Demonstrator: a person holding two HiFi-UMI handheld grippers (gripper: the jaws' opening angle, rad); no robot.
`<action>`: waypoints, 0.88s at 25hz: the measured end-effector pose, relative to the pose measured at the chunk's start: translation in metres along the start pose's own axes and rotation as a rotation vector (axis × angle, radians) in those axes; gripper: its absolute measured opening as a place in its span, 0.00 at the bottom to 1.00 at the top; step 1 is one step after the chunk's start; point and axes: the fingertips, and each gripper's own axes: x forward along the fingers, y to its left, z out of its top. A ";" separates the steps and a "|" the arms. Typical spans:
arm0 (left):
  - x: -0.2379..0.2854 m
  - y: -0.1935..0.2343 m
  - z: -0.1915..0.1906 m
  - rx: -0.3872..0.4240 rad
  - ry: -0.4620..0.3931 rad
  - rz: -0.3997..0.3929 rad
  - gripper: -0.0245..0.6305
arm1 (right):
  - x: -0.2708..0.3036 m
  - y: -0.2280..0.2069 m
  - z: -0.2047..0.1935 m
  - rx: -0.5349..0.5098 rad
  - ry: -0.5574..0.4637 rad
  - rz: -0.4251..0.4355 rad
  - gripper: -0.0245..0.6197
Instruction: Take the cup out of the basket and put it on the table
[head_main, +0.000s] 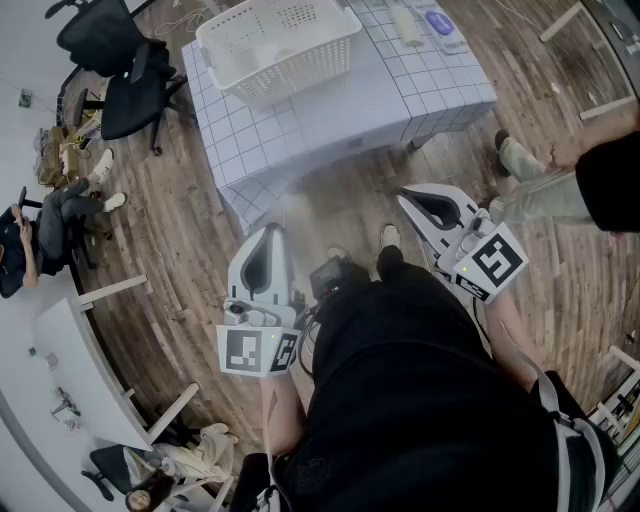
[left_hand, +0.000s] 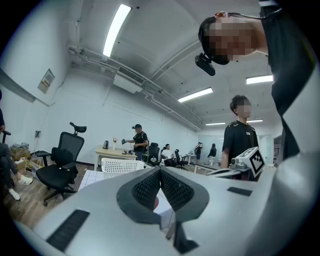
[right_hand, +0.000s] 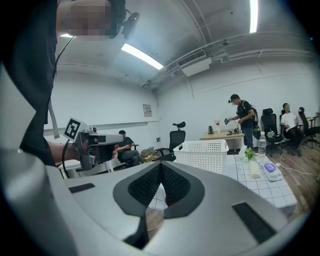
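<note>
A white slatted basket (head_main: 280, 45) stands on the near left corner of the grid-patterned table (head_main: 430, 95); I cannot make out a cup inside it in any view. Both grippers hang over the wooden floor, well short of the table. My left gripper (head_main: 271, 232) has its pads pressed together with nothing between them, and the basket (left_hand: 122, 166) shows ahead of its jaws (left_hand: 160, 172). My right gripper (head_main: 408, 196) is likewise shut and empty; the basket (right_hand: 202, 155) lies beyond its tips (right_hand: 161, 167), slightly to the right.
A white roll (head_main: 408, 27) and a blue-and-white pack (head_main: 440, 22) lie at the table's far right. Black office chairs (head_main: 120, 70) stand left of the table. A person (head_main: 590, 170) stands at the right, another sits at far left (head_main: 40, 230).
</note>
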 end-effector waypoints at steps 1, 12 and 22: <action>0.000 -0.001 -0.001 0.004 0.003 -0.001 0.05 | 0.000 0.000 0.000 -0.001 -0.001 0.001 0.06; -0.004 -0.010 -0.006 0.015 0.014 0.003 0.05 | -0.005 0.003 0.002 0.046 -0.053 -0.002 0.06; 0.014 -0.032 -0.010 0.016 0.034 0.004 0.05 | -0.019 -0.013 -0.005 0.040 -0.034 -0.019 0.06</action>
